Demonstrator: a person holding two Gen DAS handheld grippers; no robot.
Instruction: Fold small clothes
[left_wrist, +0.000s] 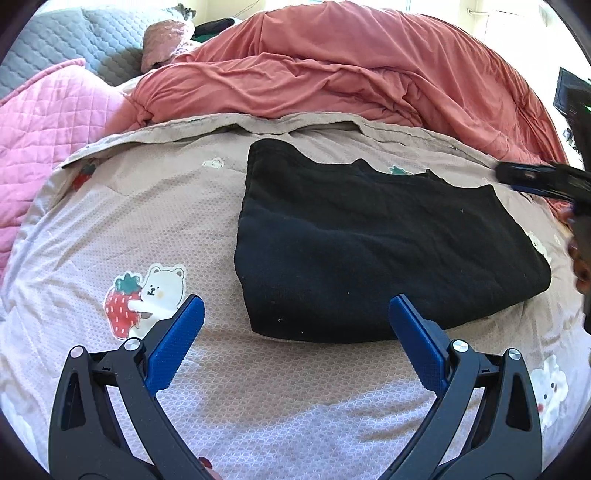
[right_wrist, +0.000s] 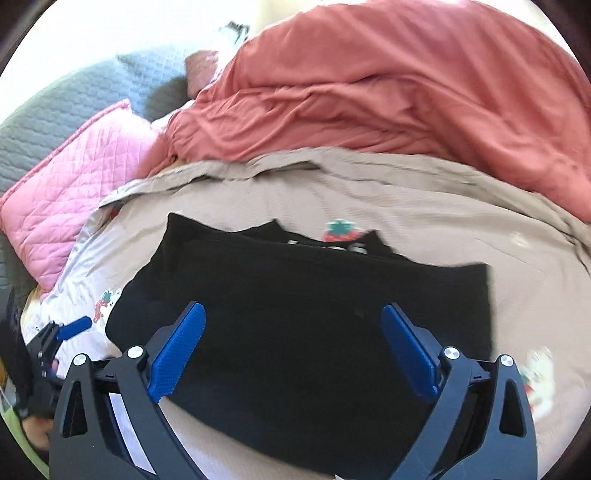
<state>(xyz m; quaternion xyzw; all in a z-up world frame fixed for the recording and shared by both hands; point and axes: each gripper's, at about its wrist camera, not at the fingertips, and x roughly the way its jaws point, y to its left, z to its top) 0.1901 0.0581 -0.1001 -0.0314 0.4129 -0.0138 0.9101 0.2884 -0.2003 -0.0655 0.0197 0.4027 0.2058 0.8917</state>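
A black garment (left_wrist: 373, 243) lies folded flat on the beige printed bedsheet (left_wrist: 177, 206). My left gripper (left_wrist: 295, 310) is open and empty, held just in front of the garment's near left corner. My right gripper (right_wrist: 291, 317) is open and empty, hovering over the near half of the same garment (right_wrist: 295, 314). The right gripper also shows at the right edge of the left wrist view (left_wrist: 532, 177). The left gripper shows at the left edge of the right wrist view (right_wrist: 70, 328).
A crumpled salmon duvet (left_wrist: 351, 74) is heaped behind the garment. A pink quilted pillow (left_wrist: 48, 125) and a grey quilted cover (left_wrist: 70, 40) lie at the back left. The sheet has bear and strawberry prints (left_wrist: 144, 299).
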